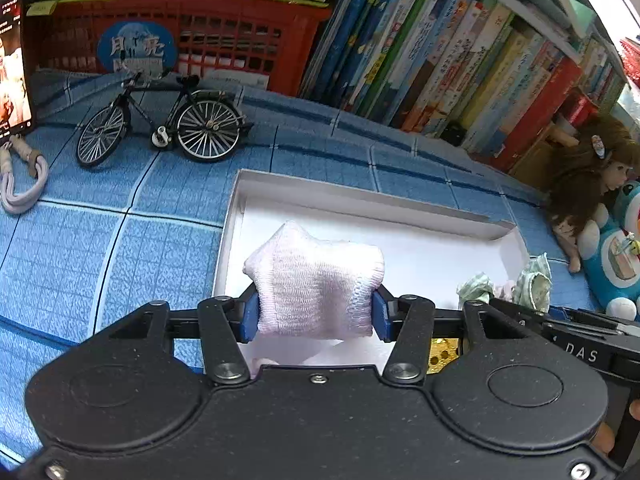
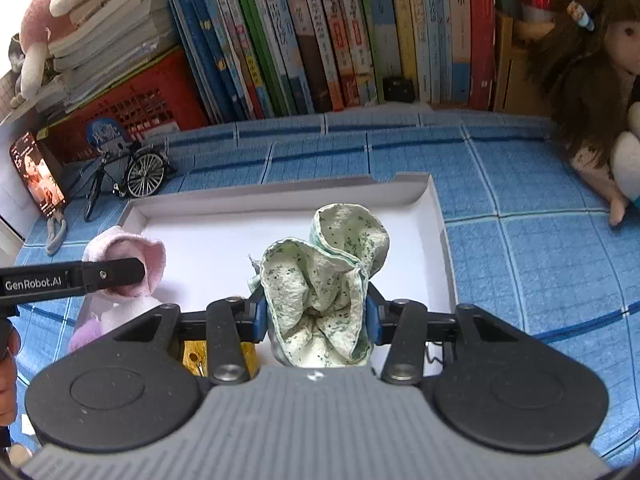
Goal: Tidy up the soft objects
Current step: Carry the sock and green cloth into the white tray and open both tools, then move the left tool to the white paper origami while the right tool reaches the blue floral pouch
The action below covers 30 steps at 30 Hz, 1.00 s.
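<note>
The left gripper (image 1: 316,312) clamps a pink knit bundle (image 1: 316,280) and the right gripper (image 2: 316,316) a green floral cloth (image 2: 324,280), both poised over the white tray (image 2: 438,216) ahead (nothing yet released inside)

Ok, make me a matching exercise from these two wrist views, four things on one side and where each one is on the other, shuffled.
Things:
1. pink knitted cloth bundle
2. green floral fabric bundle
3. black miniature bicycle model
4. brown-haired doll

Places:
A. standing on the blue mat by the red plastic crate
B. clamped in the left hand-held gripper over the white shallow cardboard box
C. sitting against the row of books
D. clamped in the right hand-held gripper over the same box

Pairs: 1-B, 2-D, 3-A, 4-C
</note>
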Motion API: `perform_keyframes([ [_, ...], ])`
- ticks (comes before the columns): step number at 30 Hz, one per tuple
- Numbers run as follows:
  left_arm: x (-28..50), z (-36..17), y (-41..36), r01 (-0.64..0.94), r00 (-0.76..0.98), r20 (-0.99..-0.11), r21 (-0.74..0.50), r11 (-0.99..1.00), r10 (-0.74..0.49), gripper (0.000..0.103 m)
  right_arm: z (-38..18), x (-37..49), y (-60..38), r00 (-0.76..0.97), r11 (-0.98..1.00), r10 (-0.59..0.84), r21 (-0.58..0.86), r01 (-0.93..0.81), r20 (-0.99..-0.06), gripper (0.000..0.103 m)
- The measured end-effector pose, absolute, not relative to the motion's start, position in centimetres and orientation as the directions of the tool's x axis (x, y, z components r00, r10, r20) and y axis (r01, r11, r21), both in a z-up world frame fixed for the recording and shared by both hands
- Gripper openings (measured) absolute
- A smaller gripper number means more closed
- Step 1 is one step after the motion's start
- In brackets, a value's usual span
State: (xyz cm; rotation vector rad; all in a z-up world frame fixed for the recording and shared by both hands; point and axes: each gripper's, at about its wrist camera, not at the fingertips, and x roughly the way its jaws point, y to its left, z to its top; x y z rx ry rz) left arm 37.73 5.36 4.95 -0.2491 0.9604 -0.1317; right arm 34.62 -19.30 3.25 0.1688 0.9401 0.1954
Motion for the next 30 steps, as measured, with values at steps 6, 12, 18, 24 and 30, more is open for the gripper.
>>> perform_keyframes([
  [6, 37.9, 3.7, 5.0, -0.001, 0.545, -0.815, -0.234, 0.972, -0.196, 0.05, 3.0, 34.7, -19.2, 0.559, 0.968, 0.248, 0.23, -0.103, -0.791, 0.051],
  [12, 38.3, 3.4, 5.2, -0.008, 0.531, -0.822, -0.247, 0.969, -0.206, 0.05, 2.8, 35.2, -18.6, 0.528, 0.966, 0.257, 0.221, -0.131, -0.81, 0.054],
  [18, 38.3, 4.0, 5.7, -0.019, 0.541, -0.813, -0.267, 0.964, -0.214, 0.064, 3.1, 35.1, -18.5, 0.528, 0.966, 0.26, 0.214, -0.148, -0.808, 0.062],
  [24, 37.0, 6.2, 5.6, 0.005, 0.586, -0.781, -0.262, 0.965, -0.215, 0.079, 4.7, 34.1, -19.5, 0.559, 0.956, 0.294, 0.253, -0.152, -0.775, 0.074],
  [30, 35.1, 7.9, 5.8, 0.015, 0.608, -0.766, -0.254, 0.967, -0.21, 0.081, 6.6, 32.2, -20.2, 0.599, 0.955, 0.296, 0.255, -0.155, -0.744, 0.076],
])
